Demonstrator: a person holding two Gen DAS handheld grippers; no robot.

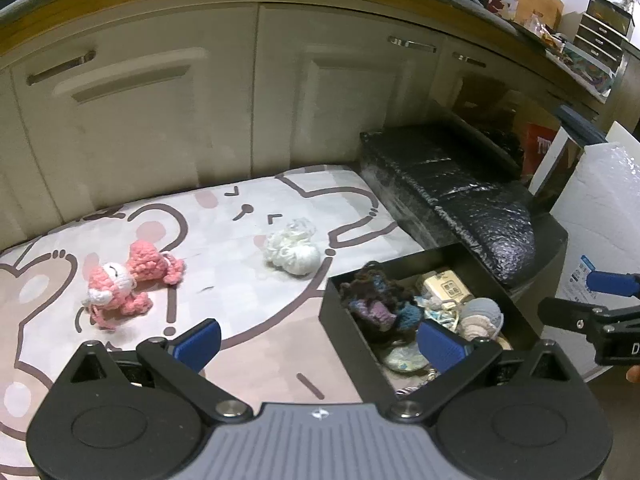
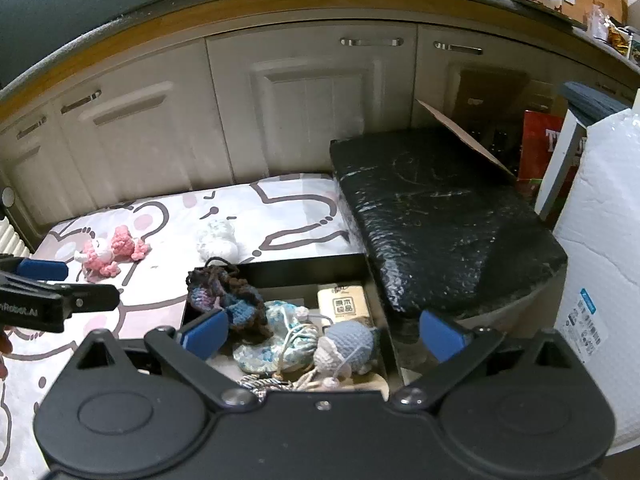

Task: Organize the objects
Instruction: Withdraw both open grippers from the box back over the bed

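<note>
Pink crocheted doll (image 1: 128,282) and white yarn ball (image 1: 292,249) lay on bedsheet (image 1: 248,312); both tools, left tool (image 1: 318,340) and right tool (image 2: 322,334), gaped wide, empty, near black box (image 2: 304,270).

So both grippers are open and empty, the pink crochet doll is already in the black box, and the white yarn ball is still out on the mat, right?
Not quite: the pink crochet doll is still out on the mat, left of the white yarn ball, not in the black box. The left wrist view shows it. The rest holds.

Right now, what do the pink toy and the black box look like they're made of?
Pink toy: crocheted yarn, going by its bumpy looped stitches; matte and soft-looking. Black box: thin, straight, rigid walls with a dull finish, probably cardboard or plastic; I can't tell which.
</note>
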